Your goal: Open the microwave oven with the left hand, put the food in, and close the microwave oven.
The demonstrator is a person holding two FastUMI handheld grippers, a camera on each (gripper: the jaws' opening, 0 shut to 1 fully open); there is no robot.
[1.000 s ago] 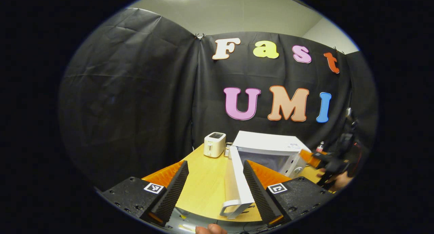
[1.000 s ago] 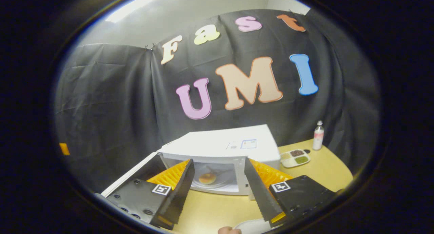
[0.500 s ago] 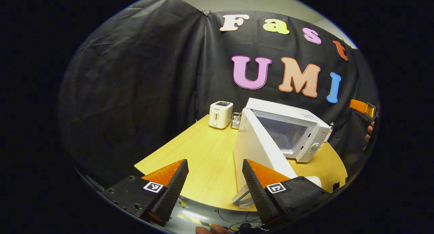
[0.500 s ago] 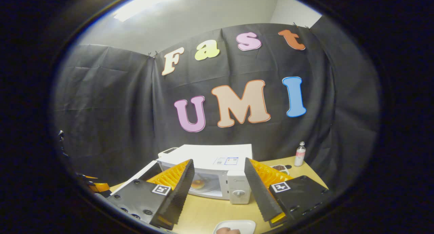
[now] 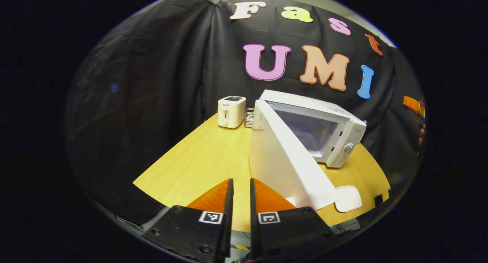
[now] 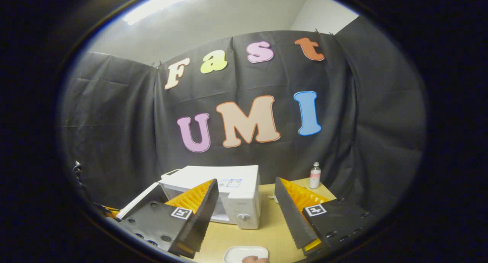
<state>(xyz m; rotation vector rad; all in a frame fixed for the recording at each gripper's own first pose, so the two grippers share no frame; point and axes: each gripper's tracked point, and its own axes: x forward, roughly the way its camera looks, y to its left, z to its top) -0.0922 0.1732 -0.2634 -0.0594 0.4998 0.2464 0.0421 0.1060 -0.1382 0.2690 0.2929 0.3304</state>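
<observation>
on the wooden table (image 5: pixel 198 160) the white microwave oven (image 5: pixel 324 129) stands door (image 5: pixel 284 160) open; left hand-held gripper (image 5: pixel 240 202) nearly closed, empty

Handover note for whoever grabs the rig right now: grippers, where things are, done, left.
Left gripper: fingers nearly together, holding nothing, just off the free edge of the microwave door.
Right gripper: open and empty, back from the microwave.
Microwave stands on the table with its door swung wide open. The inside cannot be made out in either view, so check that the food is in. An empty white plate lies at the front of the table.
Done: door opened.
Left: confirm food, push the door shut with the left gripper.
</observation>
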